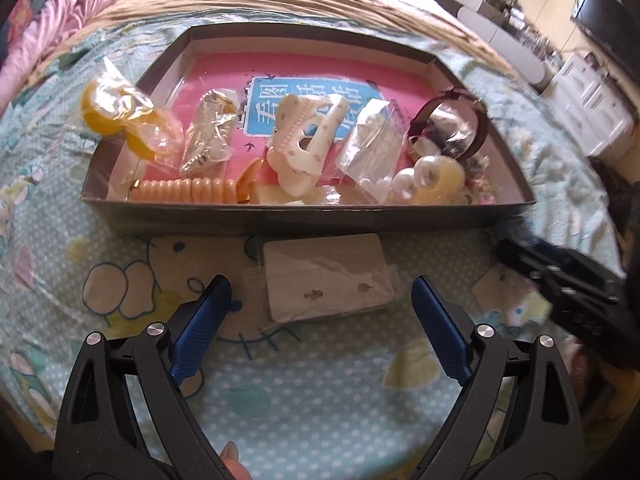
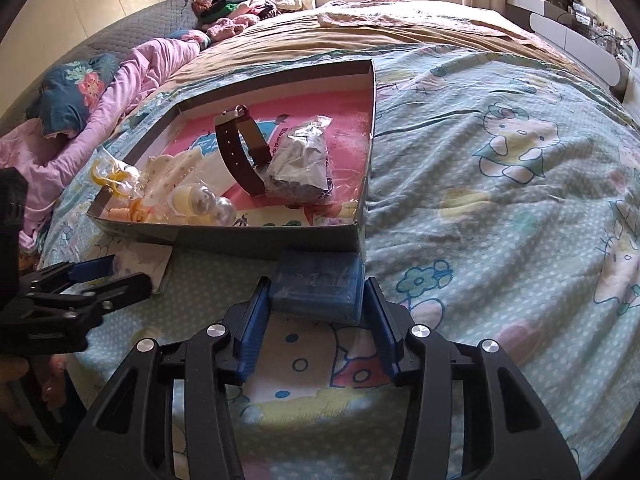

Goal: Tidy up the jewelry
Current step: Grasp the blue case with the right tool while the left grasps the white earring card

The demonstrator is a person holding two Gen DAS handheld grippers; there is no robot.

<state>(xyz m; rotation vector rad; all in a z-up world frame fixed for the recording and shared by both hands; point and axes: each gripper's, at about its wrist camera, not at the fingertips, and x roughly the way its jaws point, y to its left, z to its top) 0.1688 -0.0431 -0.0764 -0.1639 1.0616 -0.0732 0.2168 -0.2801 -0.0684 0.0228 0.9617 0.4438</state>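
Your left tool hangs spread wide over the bed, with the earring card lying flat between its blue fingers, untouched. Your right tool has its blue pads against both sides of the small blue box, pinching it just in front of the cardboard tray. The tray holds bagged jewelry, a brown watch and a white hair claw.

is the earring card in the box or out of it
Out: the white earring card lies flat on the patterned bedsheet, just outside the grey cardboard box's near wall.
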